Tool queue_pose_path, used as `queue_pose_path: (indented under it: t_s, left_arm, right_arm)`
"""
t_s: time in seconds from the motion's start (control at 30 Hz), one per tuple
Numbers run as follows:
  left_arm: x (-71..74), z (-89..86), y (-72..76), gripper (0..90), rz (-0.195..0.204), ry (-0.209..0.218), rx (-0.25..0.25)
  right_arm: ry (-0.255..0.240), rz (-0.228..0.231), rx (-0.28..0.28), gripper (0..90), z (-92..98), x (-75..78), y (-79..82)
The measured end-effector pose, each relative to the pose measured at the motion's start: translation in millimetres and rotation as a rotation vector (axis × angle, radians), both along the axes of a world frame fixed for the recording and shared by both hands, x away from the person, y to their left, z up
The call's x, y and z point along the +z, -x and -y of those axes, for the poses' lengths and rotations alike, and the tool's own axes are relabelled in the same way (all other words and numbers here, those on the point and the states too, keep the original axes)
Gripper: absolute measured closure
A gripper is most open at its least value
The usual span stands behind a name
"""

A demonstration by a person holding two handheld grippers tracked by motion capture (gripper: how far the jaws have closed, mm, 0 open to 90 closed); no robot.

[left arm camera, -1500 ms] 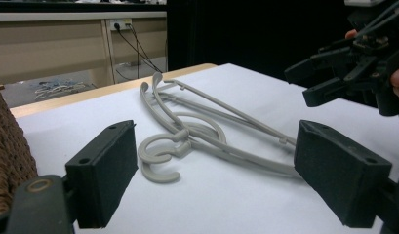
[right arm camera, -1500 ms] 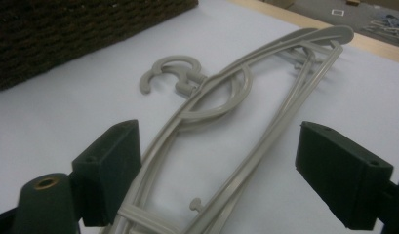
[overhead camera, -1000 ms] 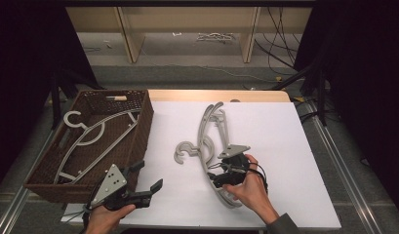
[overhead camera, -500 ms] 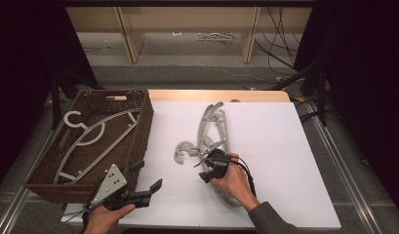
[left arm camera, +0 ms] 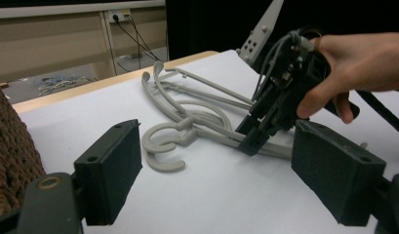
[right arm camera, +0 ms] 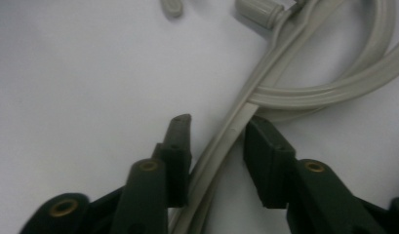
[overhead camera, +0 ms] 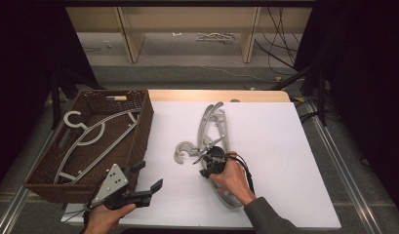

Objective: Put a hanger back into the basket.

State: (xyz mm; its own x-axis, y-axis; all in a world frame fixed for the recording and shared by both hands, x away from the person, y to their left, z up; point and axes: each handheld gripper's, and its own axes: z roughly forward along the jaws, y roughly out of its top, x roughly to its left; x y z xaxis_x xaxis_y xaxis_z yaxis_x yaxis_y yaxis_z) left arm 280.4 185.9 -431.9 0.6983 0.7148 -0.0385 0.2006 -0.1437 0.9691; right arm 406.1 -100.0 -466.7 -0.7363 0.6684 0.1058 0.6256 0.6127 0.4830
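Several grey plastic hangers [overhead camera: 212,126] lie in a pile on the white table top [overhead camera: 265,146], their hooks [left arm camera: 163,146] pointing left. My right gripper [overhead camera: 202,160] is down on the pile. Its jaws have just been closing, and one hanger's arm [right arm camera: 219,146] runs between them. In the right gripper view [right arm camera: 216,136] the left pad touches that arm, while a gap remains at the right pad. My left gripper [overhead camera: 149,174] stands open and empty near the table's front edge, beside the basket's corner. Its view [left arm camera: 224,175] looks across at the right gripper [left arm camera: 255,139].
A brown wicker basket [overhead camera: 144,122] at the left holds more grey hangers [overhead camera: 97,131] and a small wooden piece [overhead camera: 116,98]. A wooden board edge [overhead camera: 211,95] borders the table's far side. Metal rails [overhead camera: 333,156] run along the right, with shelving and cables behind.
My right gripper has moved up and left onto the hanger pile, and its jaws have narrowed around a hanger arm. The left gripper has stayed put.
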Motion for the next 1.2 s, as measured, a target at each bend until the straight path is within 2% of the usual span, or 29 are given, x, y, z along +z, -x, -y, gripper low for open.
queue_pose_path:
  t_s: [0.17,0.2,0.3,0.4,0.47,0.6,0.77,0.97,1.0,1.1,1.2]
  left_arm:
    - [-0.1,-0.2,-0.8,18.9,-0.003,0.002,-0.003]
    - [-0.1,-0.8,-0.1,18.9,-0.008,-0.009,-0.001]
    - [1.7,-1.7,-0.7,19.1,-0.005,0.002,0.002]
    - [0.6,-2.7,-0.2,19.1,-0.009,-0.007,0.003]
    - [1.8,-3.1,-1.0,19.2,-0.002,-0.001,0.003]
    - [1.1,-3.4,-0.2,19.3,-0.01,-0.003,0.006]
    - [1.3,-4.1,0.3,19.6,-0.006,-0.01,0.005]
    - [1.8,-5.6,0.2,19.8,-0.006,-0.01,0.009]
    - [2.7,-5.9,-0.6,20.0,-0.003,-0.003,0.009]
    - [1.5,-6.1,-0.4,20.1,-0.006,-0.018,0.003]
    - [2.2,-5.6,-0.2,20.5,-0.003,-0.013,0.003]
  right_arm:
    - [0.017,-0.011,-0.008,66.9,-0.9,1.5,0.2]
    - [0.021,-0.014,-0.006,67.1,-1.0,2.1,0.6]
    - [0.032,-0.015,0.007,68.0,-1.6,4.8,2.9]
    - [0.032,-0.023,0.015,69.1,-2.0,9.2,5.6]
    - [0.035,-0.012,0.031,69.4,-1.9,12.9,8.5]
    - [0.089,-0.004,0.054,70.0,-0.4,17.8,17.4]
    - [0.125,0.015,0.084,71.0,4.2,24.8,29.7]
    - [0.127,0.01,0.097,72.8,15.7,27.3,44.2]
    - [0.134,0.017,0.109,73.1,19.3,28.3,50.5]
    - [0.143,0.015,0.123,73.4,22.2,30.0,55.7]
    - [0.15,0.019,0.128,73.6,24.9,30.7,58.7]
